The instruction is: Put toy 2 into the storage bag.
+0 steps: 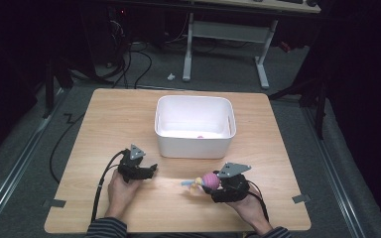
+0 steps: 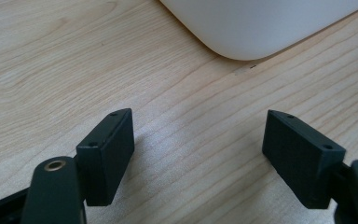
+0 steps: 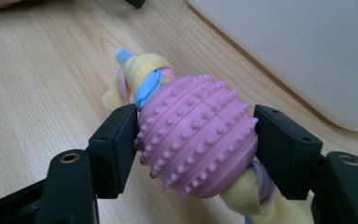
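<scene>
High view, right gripper [image 1: 213, 184]: clamped on a pink studded ball [image 1: 211, 180] of a rope toy, at about 5 o'clock on the wooden table [image 1: 109, 124].
High view, toy: its yellow and blue rope end [image 1: 192, 185] sticks out from the jaws toward 9 o'clock, over the tabletop.
High view, left gripper [image 1: 149, 171]: at 7 o'clock on the table, jaws apart, well apart from the toy.
High view, white bin [image 1: 194, 144]: at the table's centre, at 12 o'clock from both grippers.
Left gripper view: jaws wide apart over bare wood; the bin's rounded corner [image 2: 247, 32] lies at 1 o'clock.
Right gripper view, ball [image 3: 196, 135]: sits squarely between the two pads, both pressing its sides.
Right gripper view, rope: a yellow-blue knot [image 3: 142, 77] emerges at 11 o'clock, another yellow strand [image 3: 242, 193] at 5 o'clock; the bin wall [image 3: 307, 51] stands at 2 o'clock.
</scene>
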Available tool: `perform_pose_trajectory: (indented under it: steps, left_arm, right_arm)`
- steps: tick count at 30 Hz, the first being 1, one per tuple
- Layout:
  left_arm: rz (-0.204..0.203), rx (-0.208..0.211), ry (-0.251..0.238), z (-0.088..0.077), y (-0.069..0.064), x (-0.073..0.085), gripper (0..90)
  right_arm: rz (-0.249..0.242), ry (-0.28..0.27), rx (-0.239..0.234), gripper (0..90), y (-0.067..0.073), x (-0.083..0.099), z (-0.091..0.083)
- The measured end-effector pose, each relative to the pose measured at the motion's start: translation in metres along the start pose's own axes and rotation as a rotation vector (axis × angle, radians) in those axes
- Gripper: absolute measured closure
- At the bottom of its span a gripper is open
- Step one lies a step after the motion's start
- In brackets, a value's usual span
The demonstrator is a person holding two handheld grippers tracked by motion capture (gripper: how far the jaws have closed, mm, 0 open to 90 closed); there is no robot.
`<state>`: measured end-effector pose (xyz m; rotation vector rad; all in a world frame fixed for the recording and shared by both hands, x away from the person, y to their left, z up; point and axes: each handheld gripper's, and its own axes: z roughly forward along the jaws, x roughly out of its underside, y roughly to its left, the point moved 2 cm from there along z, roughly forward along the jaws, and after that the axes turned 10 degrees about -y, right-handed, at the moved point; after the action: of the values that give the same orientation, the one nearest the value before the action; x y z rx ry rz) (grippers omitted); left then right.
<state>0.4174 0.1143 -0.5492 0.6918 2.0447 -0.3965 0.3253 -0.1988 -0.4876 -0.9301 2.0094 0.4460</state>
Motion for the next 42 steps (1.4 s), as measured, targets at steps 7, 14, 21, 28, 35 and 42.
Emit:
perform_pose_trajectory:
  steps: [7,14,21,28,35,42]
  left_arm:
    - [-0.002,0.0,0.0,0.0,0.0,0.0,25.2]
    - [-0.001,0.001,0.001,0.0,0.0,0.0,25.1]
    - [0.0,0.002,0.001,0.0,0.0,0.0,24.8]
    - [0.001,0.003,0.002,0.0,0.0,0.0,24.6]
    - [0.002,0.005,0.003,0.0,0.0,0.0,24.0]
    - [0.003,0.006,0.003,0.0,0.0,0.0,23.8]
  right_arm:
    - [0.01,-0.018,0.02,33.6,-0.01,-0.01,-0.012]
    - [0.016,-0.044,0.027,33.6,-0.021,-0.025,-0.025]
    - [-0.008,-0.06,0.042,33.7,-0.028,-0.043,-0.035]
    - [0.011,-0.086,0.022,33.7,-0.038,-0.059,-0.044]
    - [-0.011,-0.098,0.028,33.8,-0.044,-0.077,-0.052]
    - [-0.006,-0.112,0.031,33.7,-0.053,-0.089,-0.057]
